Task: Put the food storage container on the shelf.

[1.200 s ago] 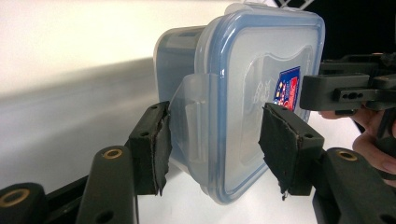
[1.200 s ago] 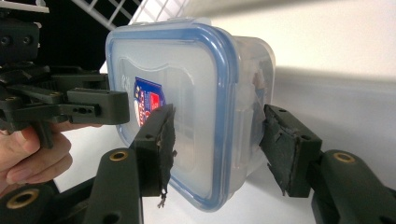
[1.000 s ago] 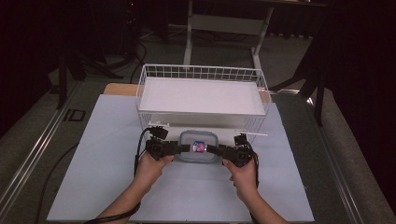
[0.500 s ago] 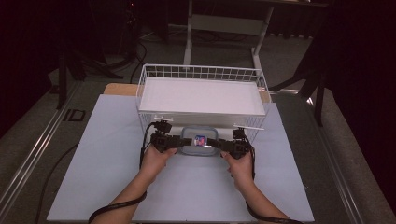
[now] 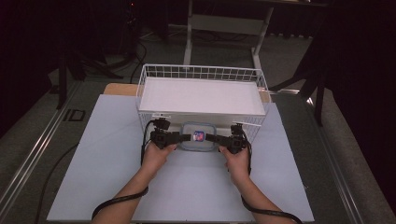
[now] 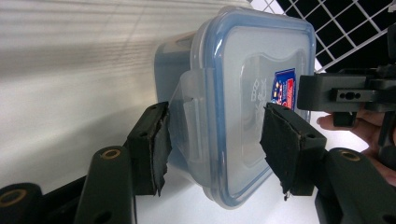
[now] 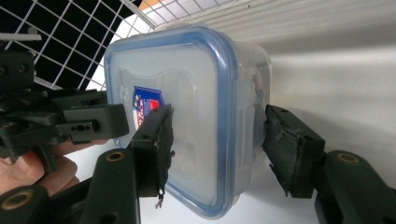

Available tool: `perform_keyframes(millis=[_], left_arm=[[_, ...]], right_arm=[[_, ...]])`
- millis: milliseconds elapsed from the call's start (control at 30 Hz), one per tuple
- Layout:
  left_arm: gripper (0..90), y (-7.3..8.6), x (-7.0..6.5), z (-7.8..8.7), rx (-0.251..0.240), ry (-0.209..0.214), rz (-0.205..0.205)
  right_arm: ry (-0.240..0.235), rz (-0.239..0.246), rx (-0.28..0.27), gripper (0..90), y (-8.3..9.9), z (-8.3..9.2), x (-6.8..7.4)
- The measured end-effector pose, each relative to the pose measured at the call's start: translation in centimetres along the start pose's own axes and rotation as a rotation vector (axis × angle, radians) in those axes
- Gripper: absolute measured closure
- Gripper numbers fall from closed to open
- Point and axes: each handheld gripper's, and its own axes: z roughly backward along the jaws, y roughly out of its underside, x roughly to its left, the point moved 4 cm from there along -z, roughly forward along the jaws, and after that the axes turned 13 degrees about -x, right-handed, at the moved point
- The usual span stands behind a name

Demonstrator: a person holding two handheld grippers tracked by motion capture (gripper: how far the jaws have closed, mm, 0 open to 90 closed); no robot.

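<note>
Two grippers share one load: a clear container point(image 5: 198, 136) with a blue-rimmed lid point(image 7: 187, 93) and a small red and blue label point(image 6: 284, 88). In the high view it sits just below the centre of the frame, right in front of the near wall of the wire basket point(image 5: 201, 72) and outside it. I cannot tell whether it rests on the white sheet point(image 5: 112, 140) or hangs a little above it.

The left gripper point(image 5: 185, 137) meets the container from the left of that frame. Its jaws are clamped narrow across the container's end, one pad on the side beside the latch flap point(image 6: 191, 121) and the other on the lid. The right gripper point(image 5: 211, 137) mirrors this from the right, with one pad on the lid and one on the container's far side, closed on it in the same way. A hand point(image 5: 156, 154) drives each tool from the bottom of the frame.

By my reading, the two-sided grasp is done and the lid is on with its latch folded down. If the container is bound for the basket, what is left is to lift it over the wire wall, set it on the white floor inside, and let go on both sides.
</note>
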Motion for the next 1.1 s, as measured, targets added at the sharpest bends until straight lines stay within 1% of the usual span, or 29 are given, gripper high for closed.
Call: perform_keyframes(millis=[100,167,200,233,267,333,367,400,433,467,500,533,567,600,633,667,700,733,767,800,833,867,900,933,967,1000,1033,1067,1100], left_arm=[[42.1,0.0,0.1,-0.2,-0.010,-0.002,-0.013],[40.2,0.1,0.2,-0.3,-0.016,-0.004,-0.009],[38.4,0.1,0.2,-0.4,-0.017,-0.008,-0.014],[38.1,0.2,0.2,-0.5,-0.022,-0.006,-0.007],[37.4,0.2,0.4,-0.6,-0.024,-0.011,-0.025],[35.6,0.3,0.4,-0.8,-0.027,-0.006,0.001],[34.2,0.3,0.4,-0.8,-0.027,-0.006,0.001],[33.0,0.3,0.4,-1.0,-0.017,-0.002,0.020],[31.4,0.3,0.4,-1.0,-0.017,-0.002,0.020],[29.4,0.2,0.6,-1.3,0.003,-0.012,0.009],[28.4,0.2,0.6,-1.3,0.003,-0.012,0.009],[27.4,0.2,0.6,-1.7,-0.013,-0.013,0.061],[27.0,0.1,0.6,-1.7,-0.018,-0.009,0.078],[26.8,0.1,0.6,-1.7,-0.018,-0.009,0.078],[26.7,0.1,0.7,-1.7,-0.022,-0.011,0.062],[26.0,0.3,0.8,-1.6,-0.007,0.001,0.015],[23.5,0.3,0.7,-1.6,-0.014,-0.009,0.006],[22.2,0.3,0.7,-1.6,-0.014,-0.009,0.006],[22.1,0.1,0.6,-1.3,-0.059,-0.026,-0.026],[20.0,0.0,0.5,-1.1,-0.087,-0.030,-0.039],[16.2,-0.2,0.5,-0.9,-0.117,-0.033,-0.052],[15.2,-0.2,0.5,-0.9,-0.117,-0.033,-0.052],[15.2,-0.3,0.5,-0.5,-0.134,-0.038,-0.067],[13.6,-0.4,0.3,-0.1,-0.166,-0.033,-0.056],[11.8,-0.3,0.2,0.2,-0.165,-0.033,-0.052],[10.1,-0.2,0.1,0.4,-0.166,-0.040,-0.069],[8.9,-0.2,0.1,0.4,-0.166,-0.040,-0.069],[8.9,-0.1,0.0,0.6,-0.163,-0.040,-0.090],[8.8,0.5,-0.4,1.1,-0.147,-0.020,-0.097]], right_arm=[[0.004,0.004,-0.010,42.2,-0.1,-0.1,0.0],[0.006,0.012,-0.012,41.4,-0.2,-0.2,0.0],[0.026,0.037,-0.017,39.1,-0.2,-0.5,0.2],[0.026,0.039,-0.020,39.0,-0.2,-0.5,0.2],[0.023,0.035,-0.023,38.9,-0.2,-0.6,0.1],[0.025,0.034,-0.040,38.5,-0.3,-0.7,0.0],[0.032,0.038,-0.051,38.1,-0.4,-0.8,-0.1],[0.041,0.039,-0.062,37.9,-0.4,-0.9,-0.1],[0.041,0.039,-0.062,37.9,-0.4,-0.9,-0.1],[0.050,0.031,-0.068,37.6,-0.5,-1.1,-0.2],[0.056,0.038,-0.075,38.1,-0.5,-1.1,-0.3],[0.064,0.046,-0.078,38.2,-0.6,-1.1,-0.3],[0.064,0.047,-0.077,38.2,-0.6,-1.2,-0.3],[0.064,0.047,-0.077,38.2,-0.6,-1.2,-0.3],[0.072,0.050,-0.081,39.8,-0.7,-1.1,-0.3],[0.071,0.059,-0.086,39.9,-0.7,-1.1,-0.3],[0.068,0.063,-0.091,39.8,-0.7,-1.0,-0.2],[0.068,0.063,-0.091,39.8,-0.7,-1.0,-0.2],[0.066,0.080,-0.108,39.4,-0.7,-0.8,-0.1],[0.064,0.099,-0.116,39.3,-0.7,-0.5,0.0],[0.070,0.099,-0.120,39.2,-0.7,-0.3,0.1],[0.078,0.111,-0.124,38.9,-0.7,-0.2,0.2],[0.078,0.111,-0.124,38.9,-0.7,-0.2,0.2],[0.081,0.149,-0.147,38.7,-0.7,0.5,0.5],[0.081,0.140,-0.138,38.8,-0.6,0.7,0.7],[0.076,0.160,-0.143,38.8,-0.5,1.0,0.9],[0.076,0.181,-0.148,38.9,-0.4,1.3,1.1],[0.076,0.181,-0.148,38.9,-0.4,1.3,1.1],[0.064,0.189,-0.145,39.7,0.1,1.9,1.8]])
